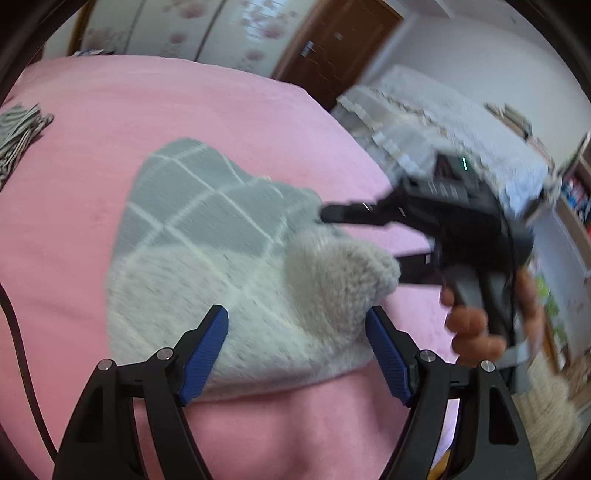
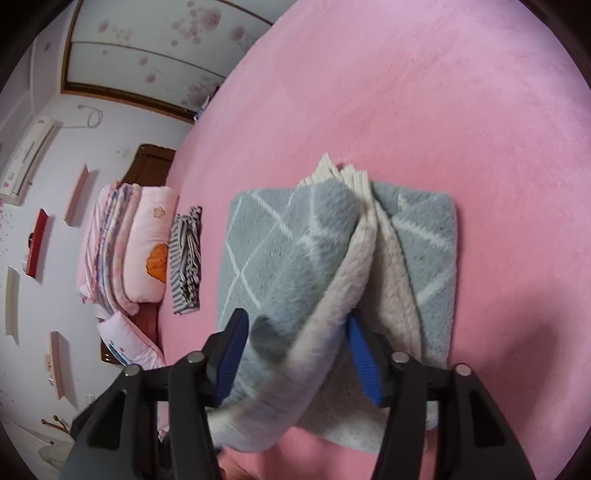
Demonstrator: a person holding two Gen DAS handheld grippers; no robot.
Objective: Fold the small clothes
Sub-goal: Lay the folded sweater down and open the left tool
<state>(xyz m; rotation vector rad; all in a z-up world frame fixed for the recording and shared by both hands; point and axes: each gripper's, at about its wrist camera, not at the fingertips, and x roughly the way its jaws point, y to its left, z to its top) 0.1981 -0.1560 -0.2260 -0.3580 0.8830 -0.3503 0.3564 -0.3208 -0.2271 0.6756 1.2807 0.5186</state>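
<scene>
Lay on the pink bed (image 1: pixel 92 155): one grey diamond-check fleece garment (image 1: pixel 207 221), folded, long axis running away from the left claw (image 1: pixel 297 347), directly ahead of it. Left claw wide open, gripping nothing. Right claw (image 2: pixel 293 354) nearer: raised fold between parted pads, unpinched. Also counted: one striped garment (image 2: pixel 186 258), well apart.

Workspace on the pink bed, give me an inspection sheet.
Surface: pink bedcover, soft, lightly dimpled.
Job's things: grey diamond-pattern fleece garment, partly folded, cream lining showing.
Clutter: striped garment lying near the bed's edge.
Grippers: left gripper open, astride the fleece; right gripper open, a fleece fold between its pads.
Cables: dark cable beside the left gripper.
Surroundings: stacked pink bedding, floral wardrobe, brown door.
</scene>
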